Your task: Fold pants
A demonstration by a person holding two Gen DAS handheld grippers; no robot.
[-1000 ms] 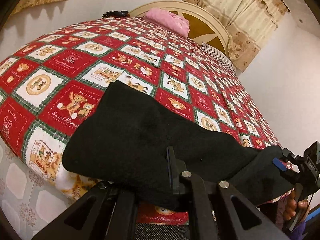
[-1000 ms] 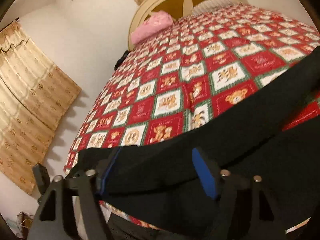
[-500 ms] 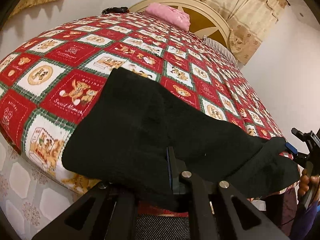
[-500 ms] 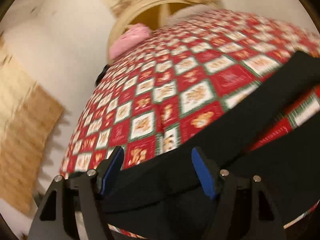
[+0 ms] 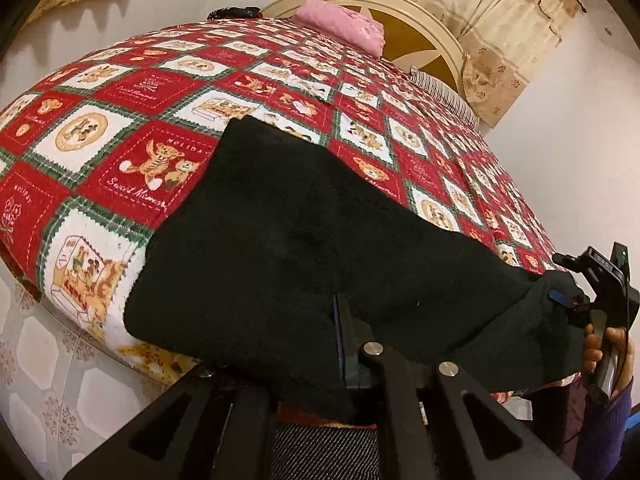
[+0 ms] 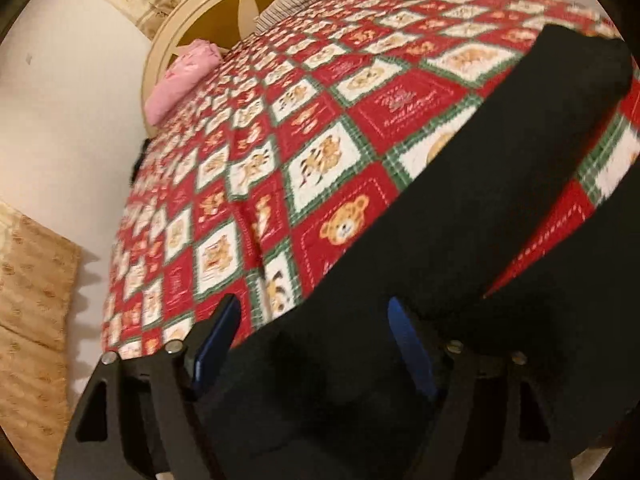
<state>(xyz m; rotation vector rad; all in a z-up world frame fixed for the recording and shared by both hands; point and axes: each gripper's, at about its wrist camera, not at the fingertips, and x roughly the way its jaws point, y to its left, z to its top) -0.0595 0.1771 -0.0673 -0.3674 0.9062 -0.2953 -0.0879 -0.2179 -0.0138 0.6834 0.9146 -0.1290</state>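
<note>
Left hand-held gripper [image 5: 340, 344] clenched on black pants [image 5: 320, 240] at bed [image 5: 120, 128] edge; right hand-held gripper [image 6: 316, 344] released, jaws just widened, fabric between.

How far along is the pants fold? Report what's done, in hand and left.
Done: the black pants lie spread over the bear-print bedspread, near edge at the bed's edge. In hand: the left gripper is shut on the near edge; the right gripper, jaws just opening wider, straddles cloth without pinching. Left: no finished fold shows; the legs look unstacked.
</note>
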